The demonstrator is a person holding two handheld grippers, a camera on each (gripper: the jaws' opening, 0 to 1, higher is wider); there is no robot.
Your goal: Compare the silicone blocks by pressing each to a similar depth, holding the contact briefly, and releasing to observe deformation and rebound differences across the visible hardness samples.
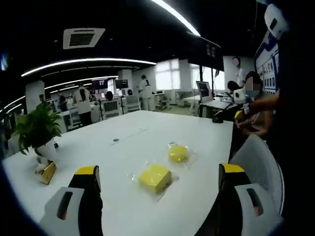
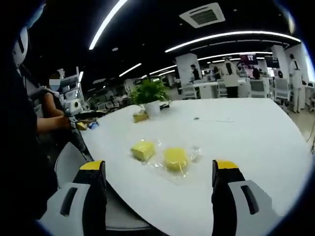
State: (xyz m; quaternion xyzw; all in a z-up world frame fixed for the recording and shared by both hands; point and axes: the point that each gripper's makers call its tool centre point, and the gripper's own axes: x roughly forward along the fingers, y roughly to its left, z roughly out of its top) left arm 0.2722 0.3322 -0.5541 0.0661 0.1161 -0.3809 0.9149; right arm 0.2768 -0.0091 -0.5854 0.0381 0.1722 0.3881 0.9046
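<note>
Two yellow silicone blocks in clear plastic wrap lie on the white table [image 1: 128,137]. In the left gripper view the nearer block [image 1: 154,177] sits between my jaws' line of sight, and the farther block [image 1: 177,153] lies just beyond it. My left gripper [image 1: 160,172] is open, hovering short of the blocks. In the right gripper view the blocks appear side by side: one [image 2: 143,149] on the left, one [image 2: 175,159] on the right. My right gripper [image 2: 159,166] is open too, held back from the table [image 2: 246,132] edge with nothing between its jaws.
A potted plant [image 1: 37,130] with a small yellow object [image 1: 47,171] beside it stands near the table's edge; it shows as plant [image 2: 150,96] in the right gripper view. A white mesh chair [image 1: 261,164] sits at the table side. A person's hands [image 1: 253,118] hold something nearby.
</note>
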